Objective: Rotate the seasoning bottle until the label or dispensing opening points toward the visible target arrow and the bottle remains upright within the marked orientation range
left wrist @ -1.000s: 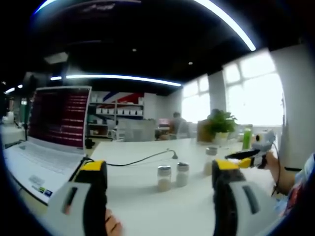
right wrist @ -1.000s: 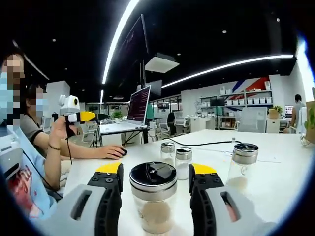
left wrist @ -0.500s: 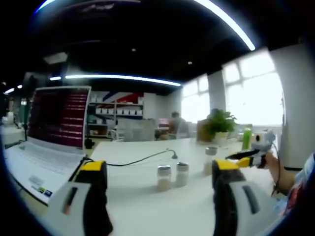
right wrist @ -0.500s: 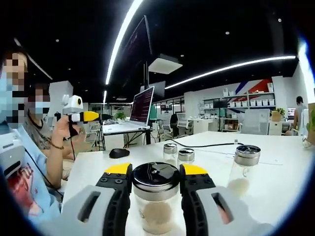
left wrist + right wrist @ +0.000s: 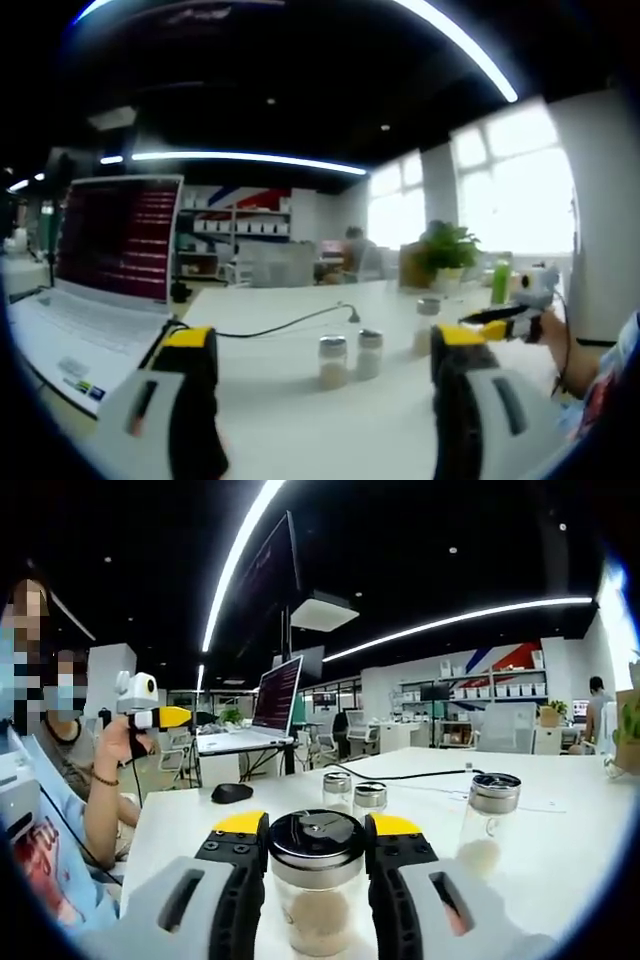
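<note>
Seasoning bottle (image 5: 317, 880) stands upright between the right gripper (image 5: 318, 832) jaws, which pinch it just under the lid; turn it slowly about its own axis, no tilting. In the left gripper view, the left gripper (image 5: 326, 345) is spread wide, holding nothing, two small shakers (image 5: 345, 358) beyond it.

No readable text anywhere. Laptop screen (image 5: 120, 238), left of frame in the left gripper view, shows rows of reddish lines, too blurred to read. Bottle (image 5: 316, 885), bottom centre of the right gripper view, shows no legible label.
</note>
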A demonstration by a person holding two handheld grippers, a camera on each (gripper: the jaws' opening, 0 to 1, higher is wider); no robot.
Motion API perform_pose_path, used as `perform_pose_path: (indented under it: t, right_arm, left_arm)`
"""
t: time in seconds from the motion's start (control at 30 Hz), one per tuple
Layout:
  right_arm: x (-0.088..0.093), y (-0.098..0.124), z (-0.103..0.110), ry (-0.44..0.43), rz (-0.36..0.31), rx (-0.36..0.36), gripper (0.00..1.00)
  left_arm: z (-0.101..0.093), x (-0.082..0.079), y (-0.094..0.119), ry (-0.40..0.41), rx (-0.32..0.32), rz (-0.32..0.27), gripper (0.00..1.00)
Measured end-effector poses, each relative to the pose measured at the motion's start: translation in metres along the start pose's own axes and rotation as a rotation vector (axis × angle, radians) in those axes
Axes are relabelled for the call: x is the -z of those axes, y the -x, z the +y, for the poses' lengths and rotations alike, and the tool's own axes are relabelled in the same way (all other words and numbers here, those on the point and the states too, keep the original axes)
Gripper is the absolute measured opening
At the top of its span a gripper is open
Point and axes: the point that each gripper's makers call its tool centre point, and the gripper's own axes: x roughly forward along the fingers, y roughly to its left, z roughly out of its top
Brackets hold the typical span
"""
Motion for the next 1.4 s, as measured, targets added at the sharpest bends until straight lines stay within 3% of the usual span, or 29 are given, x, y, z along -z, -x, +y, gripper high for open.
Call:
perform_pose_path:
  t: [0.57,1.0,1.03,1.27,1.4]
  right_arm:
    - [0.0,-0.001,-0.006,-0.015,-0.014,0.062,0.38]
    - [-0.001,0.0,-0.005,-0.031,-0.017,0.057,0.38]
    - [-0.002,0.001,-0.004,0.005,-0.017,0.055,0.38]
    - [-0.02,0.015,-0.003,0.031,-0.063,0.087,0.42]
    - [-0.022,0.022,-0.006,0.014,-0.048,0.101,0.41]
  left_arm:
    - [0.0,0.002,-0.001,0.004,0.002,0.005,0.93]
    - [0.0,0.003,-0.003,0.004,0.001,0.008,0.93]
    - [-0.001,0.003,-0.003,0.003,0.003,0.009,0.93]
    - [0.0,0.004,-0.003,0.003,0.003,0.013,0.93]
    - [-0.001,0.004,-0.003,0.002,0.002,0.012,0.93]
